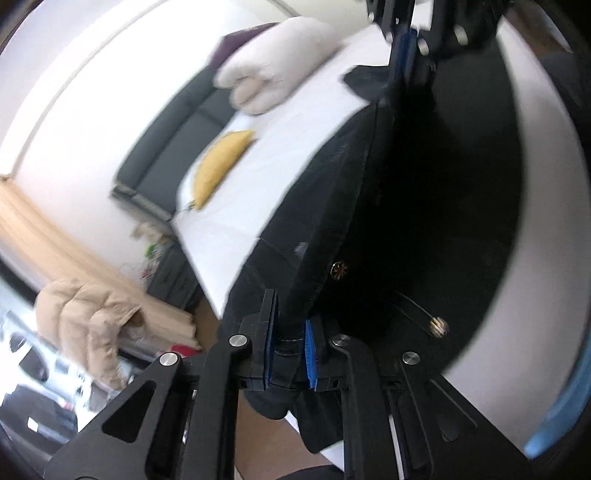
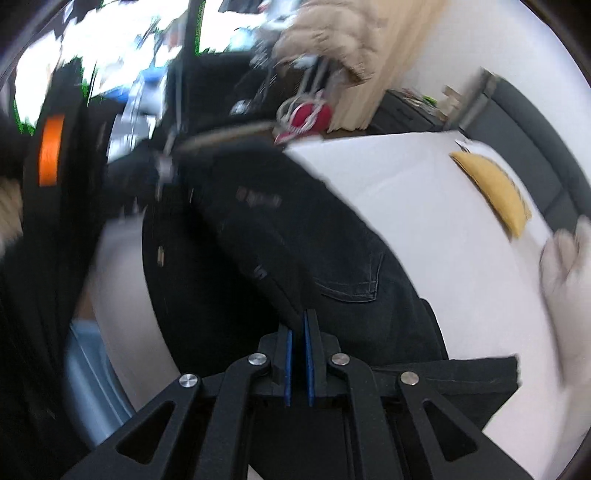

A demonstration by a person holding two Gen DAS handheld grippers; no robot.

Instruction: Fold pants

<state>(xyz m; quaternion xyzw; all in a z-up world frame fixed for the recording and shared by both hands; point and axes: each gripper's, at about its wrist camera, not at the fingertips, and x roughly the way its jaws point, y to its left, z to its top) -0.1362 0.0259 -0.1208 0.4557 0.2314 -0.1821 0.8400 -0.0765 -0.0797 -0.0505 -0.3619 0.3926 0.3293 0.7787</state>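
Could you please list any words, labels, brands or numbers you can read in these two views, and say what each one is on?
No text can be read in either view.
Pale marks on the black pants: motion-blurred, unreadable.
Metal button on the pants: an embossed pattern, no legible letters.
Yellow cushion and white bed: no print visible.

right view motion-blurred, pants smeared, beige jacket cut off

1. A white bed lit brightly, with a yellow cushion and a cream pillow lying on it.
2. A dark grey upholstered headboard stands against a white wall.
3. A beige puffer jacket hangs near pale curtains.
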